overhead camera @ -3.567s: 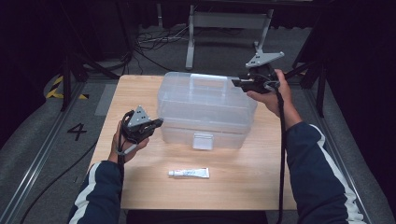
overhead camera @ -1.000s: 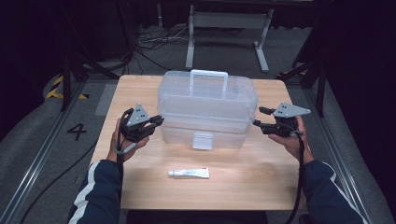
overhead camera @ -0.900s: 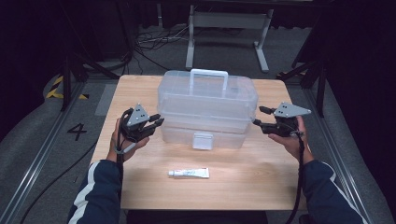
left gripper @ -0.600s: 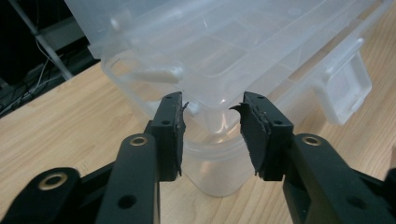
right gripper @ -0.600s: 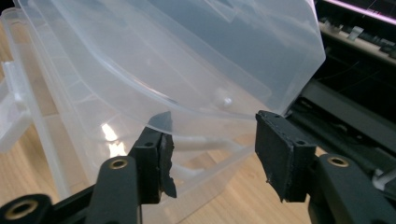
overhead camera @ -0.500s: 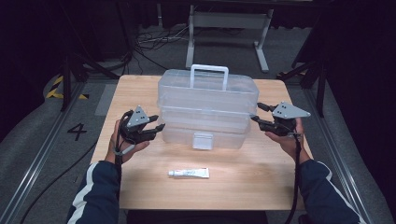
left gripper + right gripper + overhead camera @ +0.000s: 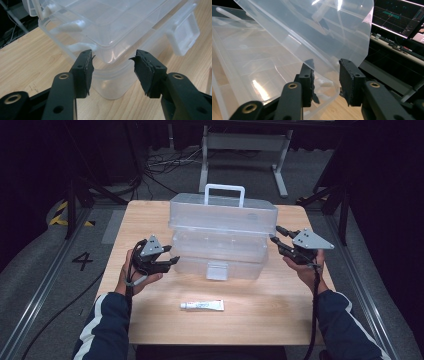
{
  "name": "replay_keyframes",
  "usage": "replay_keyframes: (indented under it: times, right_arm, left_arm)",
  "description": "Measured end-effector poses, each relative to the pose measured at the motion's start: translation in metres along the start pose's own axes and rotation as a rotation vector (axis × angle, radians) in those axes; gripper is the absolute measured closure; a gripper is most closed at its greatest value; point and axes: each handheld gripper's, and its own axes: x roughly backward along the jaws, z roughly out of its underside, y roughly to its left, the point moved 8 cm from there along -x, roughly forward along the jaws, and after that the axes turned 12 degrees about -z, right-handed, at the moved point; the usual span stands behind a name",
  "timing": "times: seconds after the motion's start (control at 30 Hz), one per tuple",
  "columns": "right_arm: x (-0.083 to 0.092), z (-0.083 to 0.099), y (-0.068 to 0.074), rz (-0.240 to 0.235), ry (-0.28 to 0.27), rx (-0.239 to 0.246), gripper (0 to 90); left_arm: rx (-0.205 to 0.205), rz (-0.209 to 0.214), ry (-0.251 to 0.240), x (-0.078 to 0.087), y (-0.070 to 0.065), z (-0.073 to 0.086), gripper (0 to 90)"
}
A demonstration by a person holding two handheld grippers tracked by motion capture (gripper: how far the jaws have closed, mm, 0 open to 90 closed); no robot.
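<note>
A clear plastic toolbox [image 7: 220,255] with a white handle [image 7: 225,187] stands on the wooden table [image 7: 145,220]. Its lid [image 7: 225,215] is lifted off the base at the front. My right gripper [image 7: 275,235] is at the lid's right end. In the right gripper view the lid's corner [image 7: 324,50] fills the gap of the right gripper [image 7: 325,72], whose jaws have just been closing onto it. My left gripper [image 7: 172,256] is at the box's front left corner. Its jaws have just been opening, and the left gripper [image 7: 112,62] stands open astride the lid's corner [image 7: 110,50] without touching it.
A small white tube [image 7: 202,305] lies on the table in front of the box. The box's front latch [image 7: 215,270] hangs unfastened. Beyond the table are a dark floor with cables and a metal stand [image 7: 245,140].
The lid has tilted up at the front and its handle has risen. The left jaws have spread apart; the right jaws have narrowed around the lid's right corner. Both hands stayed about where they were.
</note>
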Motion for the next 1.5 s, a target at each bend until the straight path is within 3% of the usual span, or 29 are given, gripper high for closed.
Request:
replay_keyframes:
  times: [0.2,0.53,1.13,1.5]
  right_arm:
    - [-0.001,-0.005,0.0,0.049,-0.017,0.016,69.1]
    - [-0.003,-0.01,-0.006,0.129,-0.041,-0.002,74.2]
    - [-0.01,-0.021,-0.022,0.161,-0.045,-0.066,76.7]
    - [-0.013,-0.027,-0.029,0.185,-0.032,-0.083,77.9]
  left_arm:
    - [0.009,0.002,-0.003,-0.001,0.001,0.001,48.8]
    - [0.02,0.03,-0.008,-0.001,-0.001,0.003,48.2]
    - [0.009,0.048,-0.024,0.002,-0.006,-0.002,47.0]
    - [-0.036,0.066,-0.029,-0.001,-0.014,-0.009,47.2]
